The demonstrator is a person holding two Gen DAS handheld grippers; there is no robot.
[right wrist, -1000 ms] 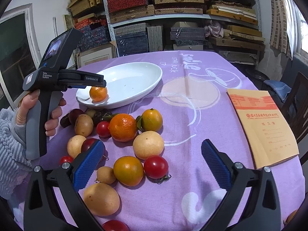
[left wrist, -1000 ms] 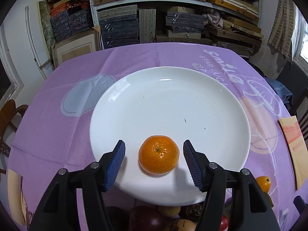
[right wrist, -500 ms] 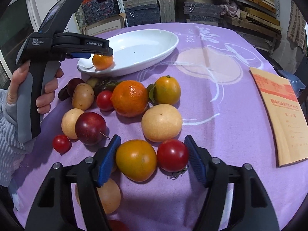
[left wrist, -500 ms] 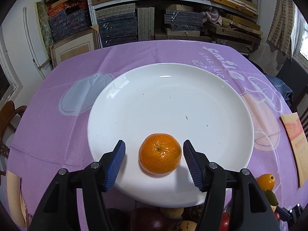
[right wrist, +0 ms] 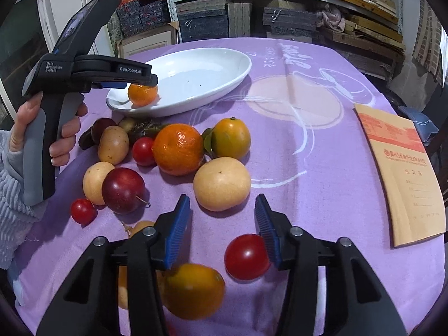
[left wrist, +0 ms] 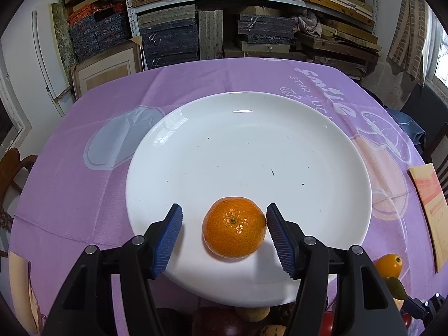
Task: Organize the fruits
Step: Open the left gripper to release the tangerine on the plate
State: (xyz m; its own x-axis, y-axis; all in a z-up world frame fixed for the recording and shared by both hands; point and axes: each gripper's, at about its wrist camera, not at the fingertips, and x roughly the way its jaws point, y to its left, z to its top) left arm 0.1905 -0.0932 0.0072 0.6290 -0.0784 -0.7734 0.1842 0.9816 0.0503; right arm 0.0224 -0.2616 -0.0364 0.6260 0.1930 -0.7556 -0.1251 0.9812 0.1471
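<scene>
Left tongs [left wrist: 224,238] hover low over the near rim of the white plate [left wrist: 280,145], jaws parted to a middling gap around a mandarin [left wrist: 234,227] that sits on the plate, lower centre of the left view; the right pad looks to be at the fruit's skin, the left pad stands clear of it, so no grip. In the right view the same tongs [right wrist: 140,79] appear upper left, held by a hand [right wrist: 60,128] in a grey ribbed sleeve. Right tongs [right wrist: 222,224] point down at the loose fruit on the purple bench cloth [right wrist: 322,168]; their jaws have just been closing and now stand fairly narrow. A red tomato [right wrist: 246,256] lies against the right pad, a blurred orange fruit [right wrist: 193,291] lies under the left finger; neither is clamped. Just beyond the tips: a pale round fruit [right wrist: 222,183], a big orange [right wrist: 177,148], a plum [right wrist: 123,186]. A tan booklet [right wrist: 403,173] lies at right.
</scene>
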